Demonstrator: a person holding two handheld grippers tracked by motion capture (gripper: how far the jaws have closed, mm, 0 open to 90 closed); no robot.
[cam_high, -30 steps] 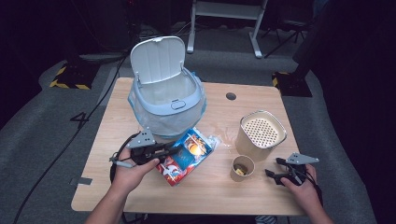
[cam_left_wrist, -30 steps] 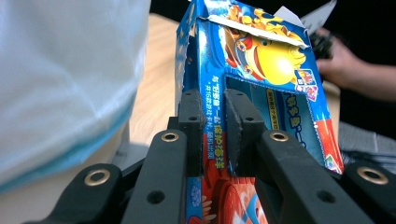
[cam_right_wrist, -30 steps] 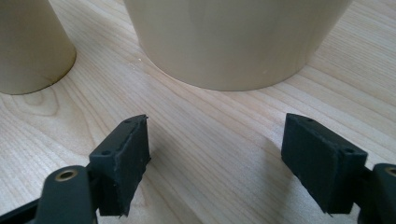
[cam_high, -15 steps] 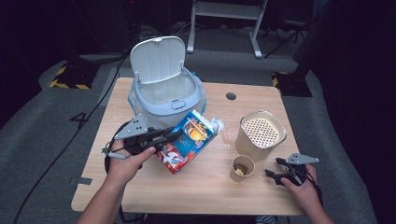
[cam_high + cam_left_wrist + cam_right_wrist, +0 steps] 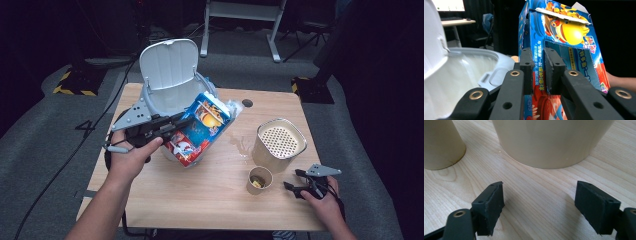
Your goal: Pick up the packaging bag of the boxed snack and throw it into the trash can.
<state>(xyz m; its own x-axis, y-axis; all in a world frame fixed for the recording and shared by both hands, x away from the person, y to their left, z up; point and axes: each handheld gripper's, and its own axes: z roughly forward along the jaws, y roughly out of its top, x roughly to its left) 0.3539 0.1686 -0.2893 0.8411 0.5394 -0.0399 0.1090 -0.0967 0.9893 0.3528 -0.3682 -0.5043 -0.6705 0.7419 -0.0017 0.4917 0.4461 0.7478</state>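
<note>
The box (image 5: 564,62) carries printed text: a vertical line of white characters runs down its blue side edge, just beside the left gripper's (image 5: 538,72) closed jaws, but the characters are too small and blurred to read. A small multicoloured logo sits on the front face at the right, beside a yellow cartoon figure; its letters cannot be made out. In the high view the box (image 5: 200,129) shows graphics only, with no legible wording.
</note>
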